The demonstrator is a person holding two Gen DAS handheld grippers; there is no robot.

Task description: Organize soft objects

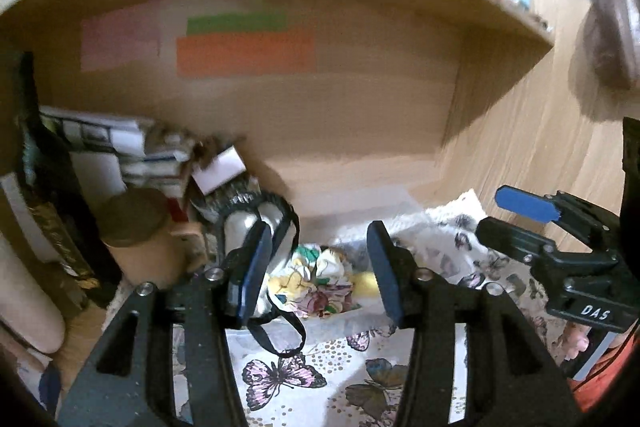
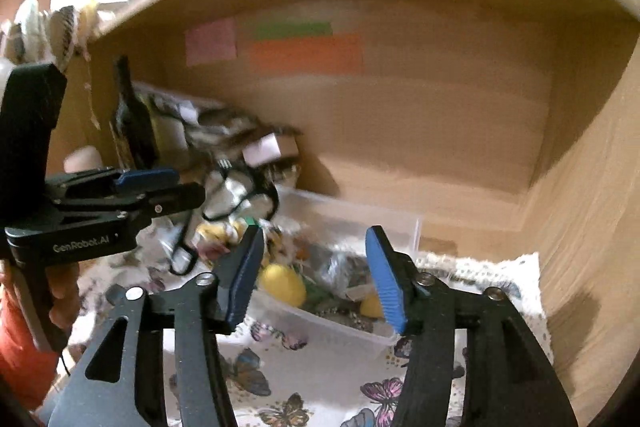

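A clear plastic bin (image 2: pixel 352 331) sits on a butterfly-print cloth (image 1: pixel 304 379) inside a wooden shelf. It holds soft items: a floral cloth (image 1: pixel 316 287), yellow soft pieces (image 2: pixel 282 283) and a silver item with black straps (image 1: pixel 256 227). My left gripper (image 1: pixel 318 275) is open just in front of the floral cloth, holding nothing. My right gripper (image 2: pixel 316 279) is open above the bin's near edge, empty. The right gripper also shows at the right of the left wrist view (image 1: pixel 520 215), and the left gripper shows at the left of the right wrist view (image 2: pixel 168 187).
Books and boxes (image 1: pixel 132 155), a brown jar (image 1: pixel 136 227) and a dark bottle (image 2: pixel 132 119) crowd the shelf's left side. Coloured paper notes (image 1: pixel 244 47) are stuck on the back wall. The shelf's right wall (image 2: pixel 580 227) stands close to the cloth's right edge.
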